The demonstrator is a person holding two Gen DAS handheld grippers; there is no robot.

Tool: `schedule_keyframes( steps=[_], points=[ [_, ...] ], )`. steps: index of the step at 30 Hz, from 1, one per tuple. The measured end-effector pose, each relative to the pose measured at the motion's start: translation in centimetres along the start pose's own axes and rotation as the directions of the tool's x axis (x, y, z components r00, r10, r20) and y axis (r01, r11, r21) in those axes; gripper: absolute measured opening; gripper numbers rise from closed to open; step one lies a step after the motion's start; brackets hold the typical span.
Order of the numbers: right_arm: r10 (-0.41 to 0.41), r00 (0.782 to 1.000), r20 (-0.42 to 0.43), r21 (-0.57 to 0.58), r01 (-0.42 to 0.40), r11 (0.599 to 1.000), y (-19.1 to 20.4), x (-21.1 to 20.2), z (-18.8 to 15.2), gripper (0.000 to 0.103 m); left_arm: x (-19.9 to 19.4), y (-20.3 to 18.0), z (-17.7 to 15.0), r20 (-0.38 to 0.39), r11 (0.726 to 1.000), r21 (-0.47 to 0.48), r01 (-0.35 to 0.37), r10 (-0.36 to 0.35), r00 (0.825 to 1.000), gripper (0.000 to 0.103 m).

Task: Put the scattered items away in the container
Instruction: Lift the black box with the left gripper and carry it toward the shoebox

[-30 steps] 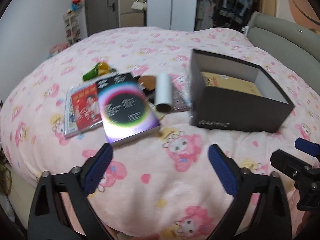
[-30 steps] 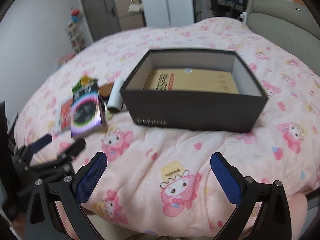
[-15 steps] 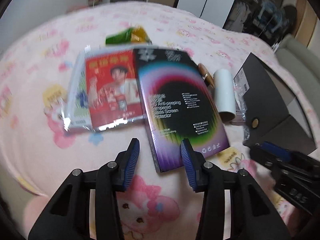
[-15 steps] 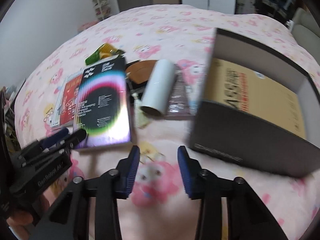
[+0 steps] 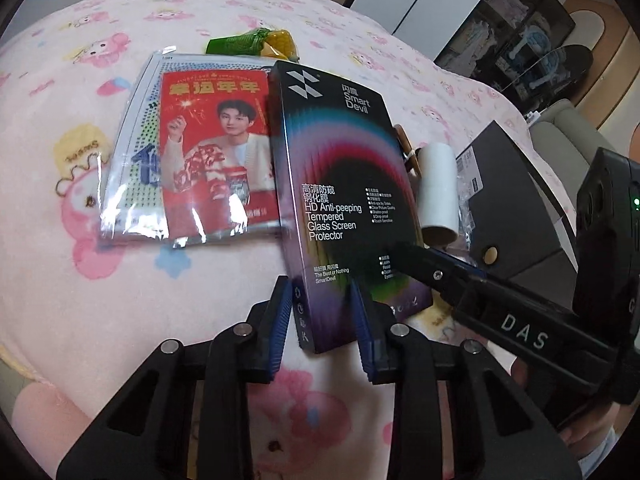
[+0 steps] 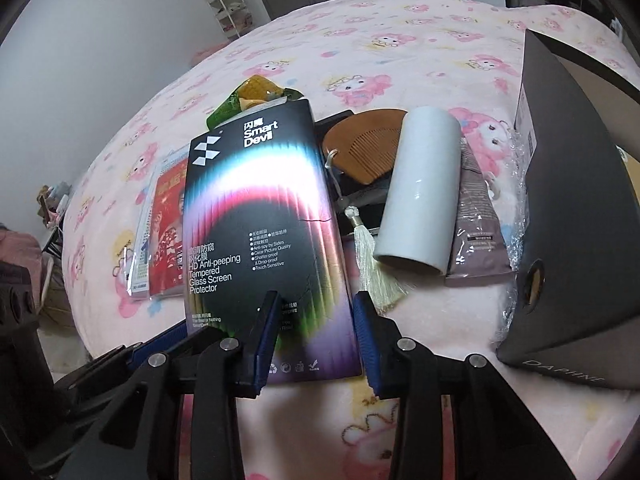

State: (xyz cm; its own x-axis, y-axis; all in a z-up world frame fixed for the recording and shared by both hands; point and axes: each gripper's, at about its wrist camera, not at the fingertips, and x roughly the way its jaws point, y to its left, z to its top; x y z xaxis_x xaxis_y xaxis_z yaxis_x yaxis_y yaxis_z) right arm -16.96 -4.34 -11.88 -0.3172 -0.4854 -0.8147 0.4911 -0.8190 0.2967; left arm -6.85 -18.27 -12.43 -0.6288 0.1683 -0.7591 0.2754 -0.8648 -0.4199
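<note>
On the pink cartoon-print bed (image 5: pixel 80 288), farthest left lies a red booklet in a clear sleeve (image 5: pixel 192 156), with a green and yellow packet (image 5: pixel 256 42) beyond it. Next comes the black screen protector box (image 5: pixel 340 200), overlapping the sleeve's right edge. The left tool (image 5: pixel 320 308) has its blue pads on either side of the box's near left corner, narrowly parted; I cannot tell whether they press it. The right tool (image 6: pixel 314 312) straddles the near right edge the same way, grip unclear. Further right sit a wooden comb (image 6: pixel 360 144) with a cream tassel (image 6: pixel 372 268), a white roll (image 6: pixel 420 192), a brownish tube (image 6: pixel 476 224), then the dark Daphne box (image 6: pixel 580 240), touching crinkled plastic wrap
</note>
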Motion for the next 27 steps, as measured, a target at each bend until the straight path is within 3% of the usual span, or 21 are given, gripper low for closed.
schedule_keyframes(
  steps=[6, 11, 14, 17, 21, 24, 27],
  points=[
    [0.023, 0.999, -0.027, -0.003, -0.023, 1.000, 0.0, -2.7, -2.8, 0.026, -2.5, -0.7, -1.7, -0.032, 1.000, 0.024, 0.001, -0.001, 0.999, 0.028],
    [0.024, 0.994, -0.109, 0.011, -0.023, 1.000, 0.0, -5.1, -7.5, 0.026, -3.5, -0.6, -3.9, -0.135, 0.999, 0.040, 0.034, -0.028, 0.990, 0.028],
    [0.047, 0.993, -0.112, 0.040, -0.042, 0.998, -0.4, -5.7, -8.3, 0.026, -3.3, -0.1, -3.3, -0.113, 0.999, 0.010, 0.043, -0.042, 0.993, 0.027],
    [0.015, 0.997, -0.072, 0.050, -0.011, 0.999, -0.7, -5.8, -7.7, 0.026, -2.6, 0.4, -1.8, -0.058, 1.000, -0.016, 0.025, -0.025, 0.998, 0.027],
    [0.000, 0.997, -0.075, 0.037, 0.003, 0.999, -0.5, -4.1, -6.9, 0.026, -1.3, 0.5, -1.7, -0.079, 0.999, -0.020, 0.049, -0.050, 0.996, 0.023],
    [0.009, 0.995, -0.095, 0.048, -0.004, 0.999, -0.7, -3.2, -7.6, 0.028, -2.1, 0.0, -2.9, -0.065, 0.999, 0.034, 0.030, -0.027, 0.998, 0.023],
    [0.042, 0.994, -0.098, 0.051, -0.038, 0.998, -1.0, -4.2, -8.6, 0.028, -2.7, -0.3, -3.3, -0.069, 0.996, 0.053, 0.070, -0.066, 0.995, 0.023]
  ],
)
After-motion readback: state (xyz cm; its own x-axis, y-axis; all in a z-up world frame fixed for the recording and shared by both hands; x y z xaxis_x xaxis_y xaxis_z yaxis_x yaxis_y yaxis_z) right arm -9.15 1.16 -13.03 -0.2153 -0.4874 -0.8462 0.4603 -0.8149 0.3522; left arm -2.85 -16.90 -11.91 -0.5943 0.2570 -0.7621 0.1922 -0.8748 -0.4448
